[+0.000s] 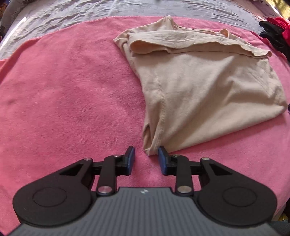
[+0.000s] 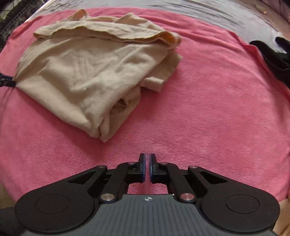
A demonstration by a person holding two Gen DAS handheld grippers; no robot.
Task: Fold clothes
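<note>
Folded beige garment [image 1: 199, 87] on pink towel [image 1: 63, 90], left gripper [image 1: 146, 154] jaws apart at its corner, right gripper [image 2: 147, 159] jaws together

Folded garment [image 1: 208, 94] pale beige, plain, hem edge slightly more orange. Towel [image 1: 63, 99] under it bright pink, one colour, no pattern. Bedsheet [image 1: 72, 12] behind grey-lilac, with faint printed outlines, maybe butterflies, too dim to be sure. Clothes pile [image 1: 273, 34] at far edge black and red. Left gripper [image 1: 146, 152] black body, blue pads, silver pins. Right gripper [image 2: 147, 159] same black, blue pads, grey ribbed base.
</note>
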